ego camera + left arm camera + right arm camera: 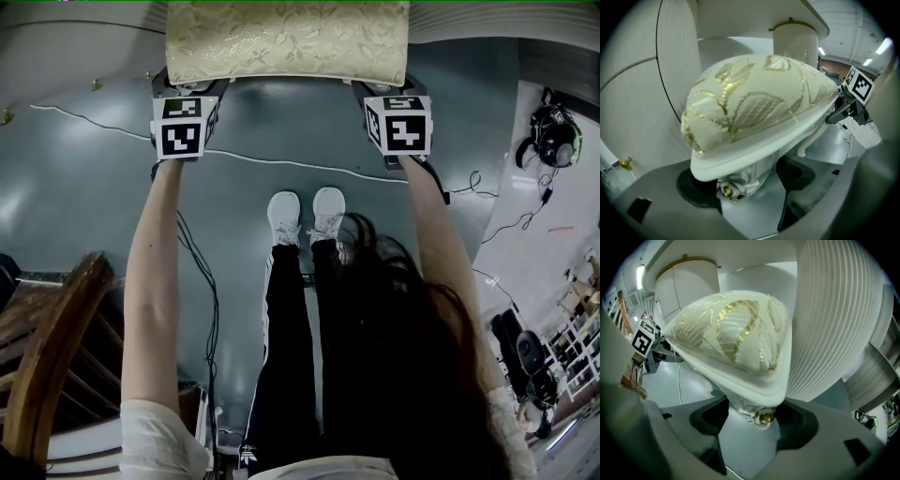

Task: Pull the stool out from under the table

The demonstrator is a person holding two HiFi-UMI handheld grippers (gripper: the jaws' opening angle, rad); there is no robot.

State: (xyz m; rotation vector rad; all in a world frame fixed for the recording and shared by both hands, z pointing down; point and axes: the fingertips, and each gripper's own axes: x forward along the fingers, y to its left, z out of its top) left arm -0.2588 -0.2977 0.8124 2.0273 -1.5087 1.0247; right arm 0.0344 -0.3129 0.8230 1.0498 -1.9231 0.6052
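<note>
Left fingers (693, 190): those of the left gripper (747, 180), closed on the stool's (286, 42) carved white corner just under the seat rim, with a gold stud (726, 190) between them.
Right fingers (799, 423): those of the right gripper (752, 417), clamped the same way on the stool's other near corner, beside a second gold stud (766, 417).
Cushion (754, 98): cream cloth, domed, stitched with gold leaf outlines and dotted veins.
Seat rim (754, 145): smooth white moulding, rounded at the corners, that juts out past the carved corners below.
Stool's place: it is on the grey floor (84, 206), its long near edge toward the person, one gripper at each end of that edge.
Bench (797, 42): white fluted supports stand close behind the stool, and the top overhangs above its far side.
Room in front: open floor lies between the stool and the person's white shoes (305, 216).
Cable (281, 161): thin and white, it crosses that open floor just in front of the stool.
Wooden chair (56, 347): well apart from the stool, back at the person's left.
Headset (553, 136): well off the stool's right end, on paler flooring.
</note>
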